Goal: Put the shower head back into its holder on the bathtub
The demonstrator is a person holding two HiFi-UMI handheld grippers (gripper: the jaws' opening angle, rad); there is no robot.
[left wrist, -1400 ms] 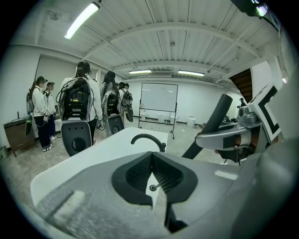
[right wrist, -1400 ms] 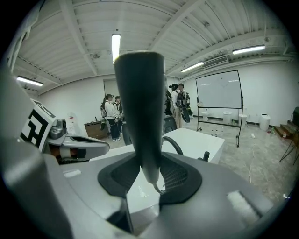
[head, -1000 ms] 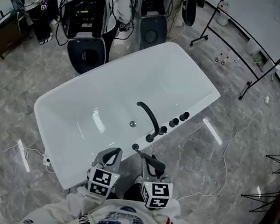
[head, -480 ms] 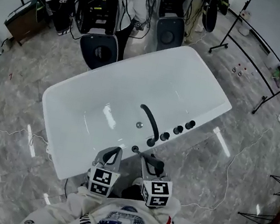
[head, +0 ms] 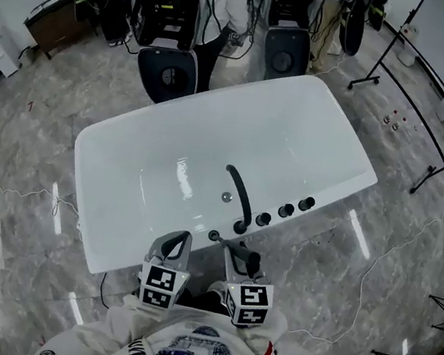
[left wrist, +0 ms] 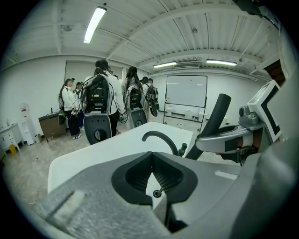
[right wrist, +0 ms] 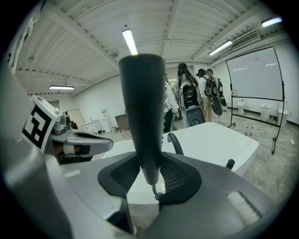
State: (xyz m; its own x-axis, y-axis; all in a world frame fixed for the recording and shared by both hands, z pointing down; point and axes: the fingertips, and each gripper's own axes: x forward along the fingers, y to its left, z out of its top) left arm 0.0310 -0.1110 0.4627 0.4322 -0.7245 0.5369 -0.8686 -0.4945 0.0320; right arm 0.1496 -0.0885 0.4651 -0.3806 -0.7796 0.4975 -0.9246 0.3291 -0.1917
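In the head view a white bathtub [head: 168, 147] lies ahead, with a black curved faucet [head: 238, 195] and three black knobs [head: 285, 212] on its near rim. The holder [head: 214, 235] is a small dark ring on that rim, just beyond my grippers. My right gripper [head: 236, 252] is shut on the dark shower head [head: 251, 262]. In the right gripper view the shower head [right wrist: 142, 112] stands upright between the pads [right wrist: 175, 177], above the holder [right wrist: 159, 195]. My left gripper [head: 181, 240] is beside it, shut on nothing. The holder [left wrist: 157, 193] shows below its jaws.
Several people with backpack rigs [head: 171, 4] stand beyond the tub's far side beside two dark round-fronted units [head: 168, 75]. A whiteboard stand [head: 436, 107] is at the right. Cables [head: 376, 266] trail over the grey marble floor around the tub.
The head view has swung, so the tub now sits a little further right in the picture. Both grippers stay side by side at the near rim, and the right one still holds the shower head.
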